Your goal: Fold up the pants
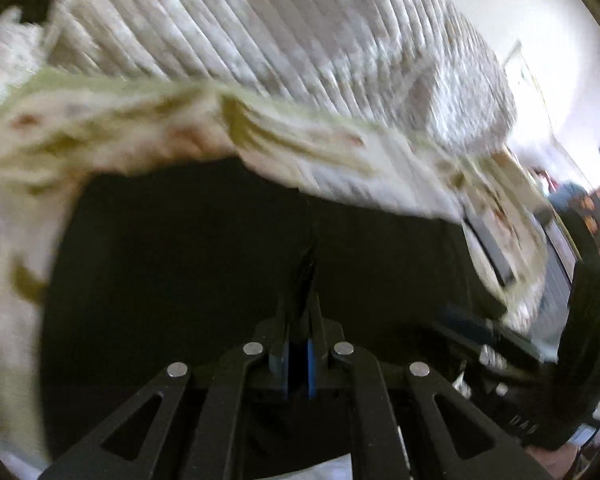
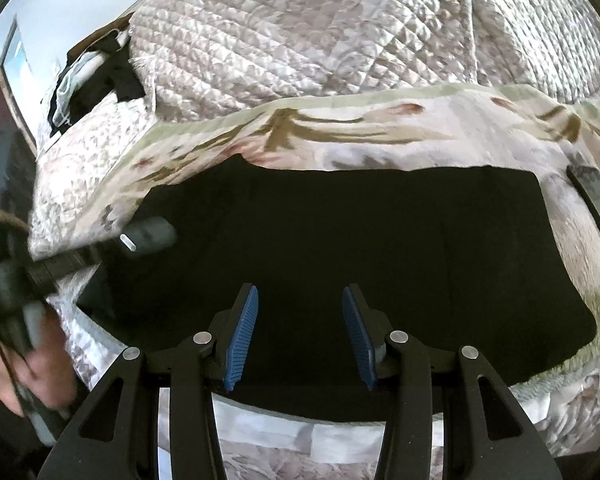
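Left tongs (image 1: 299, 320) pinching matte black pants (image 2: 340, 240); right tongs (image 2: 300, 320) agape.

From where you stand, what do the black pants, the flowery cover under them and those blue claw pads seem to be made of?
Black pants: soft matte cloth, no sheen; the weave is too dark to tell.
Flowery cover: plush, fuzzy fabric, probably fleece, judging by its nap.
Blue pads on the right claw: ribbed and matte, likely rubber.
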A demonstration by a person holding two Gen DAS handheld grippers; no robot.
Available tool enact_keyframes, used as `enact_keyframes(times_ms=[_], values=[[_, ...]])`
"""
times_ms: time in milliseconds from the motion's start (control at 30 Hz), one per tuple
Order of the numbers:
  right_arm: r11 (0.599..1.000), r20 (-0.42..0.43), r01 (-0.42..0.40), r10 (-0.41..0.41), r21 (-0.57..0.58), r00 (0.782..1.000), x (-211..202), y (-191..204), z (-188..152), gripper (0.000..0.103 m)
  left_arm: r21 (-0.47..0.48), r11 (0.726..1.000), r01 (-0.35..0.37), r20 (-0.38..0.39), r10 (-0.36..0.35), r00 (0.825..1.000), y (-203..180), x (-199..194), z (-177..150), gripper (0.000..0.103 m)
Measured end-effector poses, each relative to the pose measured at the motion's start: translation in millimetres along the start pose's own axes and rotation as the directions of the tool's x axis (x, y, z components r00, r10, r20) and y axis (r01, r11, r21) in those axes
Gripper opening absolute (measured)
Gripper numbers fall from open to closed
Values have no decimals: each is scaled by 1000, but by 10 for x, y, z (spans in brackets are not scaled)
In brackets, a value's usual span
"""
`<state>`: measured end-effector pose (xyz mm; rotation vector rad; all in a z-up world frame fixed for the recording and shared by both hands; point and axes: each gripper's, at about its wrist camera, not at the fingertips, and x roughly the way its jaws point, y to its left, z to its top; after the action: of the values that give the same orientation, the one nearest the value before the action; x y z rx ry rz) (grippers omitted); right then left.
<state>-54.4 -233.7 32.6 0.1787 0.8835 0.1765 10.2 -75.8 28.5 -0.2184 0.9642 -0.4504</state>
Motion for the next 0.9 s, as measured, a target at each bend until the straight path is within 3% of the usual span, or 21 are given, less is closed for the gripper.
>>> enact_keyframes(times_ms=[100,233,400,467,567,667,833,900], values=[[1000,-6,-8,8,17,1000,20,-45,-2,45,-2,999,39,-12,-39,999,-13,-8,-44,9],[999,-11,-36,37,39,999,38,-50,-1,45,-4,997,77,40,-76,996,54,-299,15,23],[991,-33,-127,128,37,991,122,111,34,45,-36,998,-42,123,47,991,352,-525,134,28],[987,-44,-159,160,30,986,192,207,52,45,-52,991,-126,129,132,983,538,-528,164,28],[983,-74,-179,181,34,981,343,277,82,45,-87,978,-191,120,201,972,775,-532,151,28],[979,-93,-198,202,53,975,492,299,126,45,-106,967,-233,114,244,963,908,-520,114,28],[975,-103,-218,221,40,970,668,370,261,45,-85,965,-247,111,256,960,935,-426,96,28],[974,-112,-221,225,48,968,768,385,312,36,-88,965,-247,114,256,960,953,-412,91,28]])
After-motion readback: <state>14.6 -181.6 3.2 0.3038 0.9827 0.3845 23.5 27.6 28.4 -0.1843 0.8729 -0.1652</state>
